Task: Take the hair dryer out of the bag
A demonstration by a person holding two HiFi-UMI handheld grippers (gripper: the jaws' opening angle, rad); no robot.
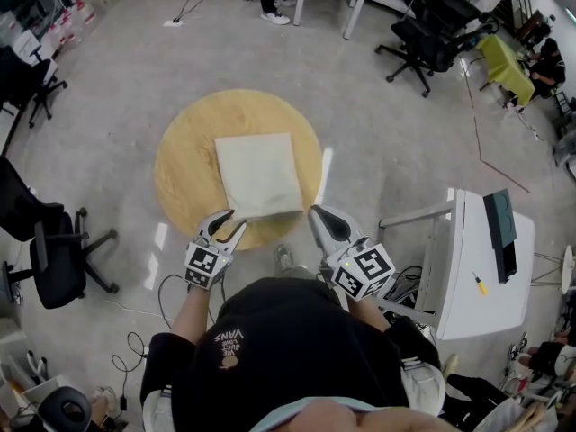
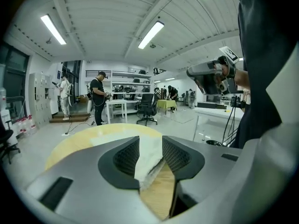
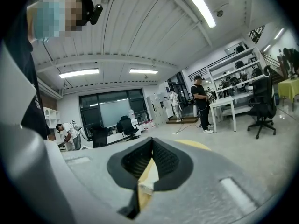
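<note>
Grey office floor point(image 1: 117, 88) spreads round the round wooden table point(image 1: 184, 183) in front of me. On it the cream bag point(image 1: 259, 174) lies flat, roughly at the middle, one edge towards me. My left tool point(image 1: 234, 220) has its jaws apart at the bag's near left corner. In the left gripper view that corner shows between the jaws, with the pads not pressing it. My right tool point(image 1: 317, 212) has its jaws together on nothing, beside the bag's near right corner at the table's rim. The hair dryer is hidden from every view; only the bag shows.
</note>
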